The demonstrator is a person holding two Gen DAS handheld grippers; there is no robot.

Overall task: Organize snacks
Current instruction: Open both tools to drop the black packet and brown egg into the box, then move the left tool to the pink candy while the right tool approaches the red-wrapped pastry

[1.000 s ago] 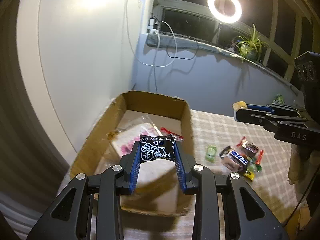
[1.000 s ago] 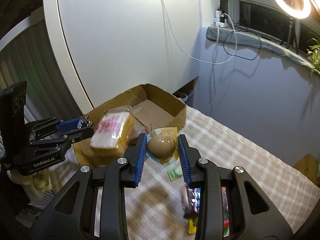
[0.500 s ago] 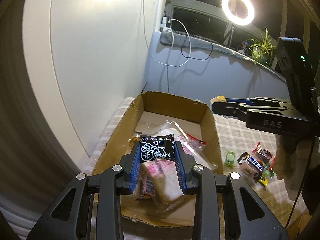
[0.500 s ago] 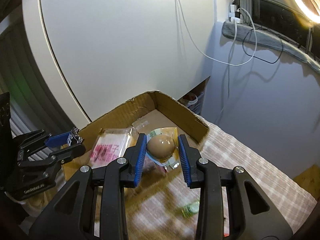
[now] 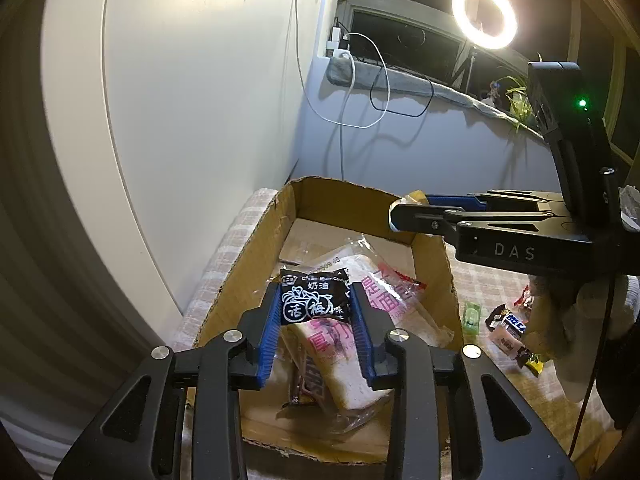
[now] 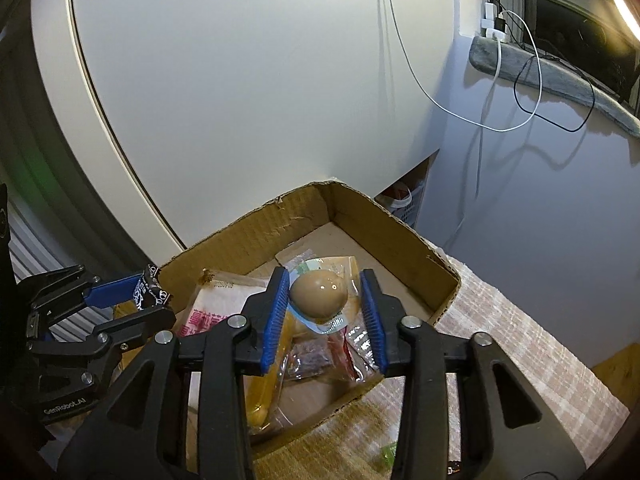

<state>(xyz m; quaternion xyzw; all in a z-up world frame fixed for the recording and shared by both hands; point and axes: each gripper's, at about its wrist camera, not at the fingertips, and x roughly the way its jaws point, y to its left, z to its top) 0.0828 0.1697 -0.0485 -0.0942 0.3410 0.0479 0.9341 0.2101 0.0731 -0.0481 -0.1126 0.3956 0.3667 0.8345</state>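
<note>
My left gripper (image 5: 314, 300) is shut on a small black snack packet (image 5: 314, 296) with white Chinese print and holds it above the open cardboard box (image 5: 240, 268). My right gripper (image 6: 324, 294) is shut on a packaged brown egg (image 6: 318, 294) and holds it over the same box (image 6: 392, 224). In the box lie a bagged bread loaf with pink print (image 5: 360, 320), a dark chocolate bar (image 5: 308, 384) and clear wrappers. In the left wrist view the right gripper (image 5: 404, 210) reaches over the box's far right corner. In the right wrist view the left gripper (image 6: 150, 294) stands at the box's left side.
Several loose snacks (image 5: 510, 330) and a green sachet (image 5: 471, 316) lie on the checked tablecloth (image 5: 492, 364) right of the box. A white cabinet wall (image 5: 180, 100) stands close on the left. A ring light (image 5: 484, 14) and cables hang at the back.
Both grippers have moved over the box with their snacks held. The right gripper has come in from the table side to the box's far right corner.
</note>
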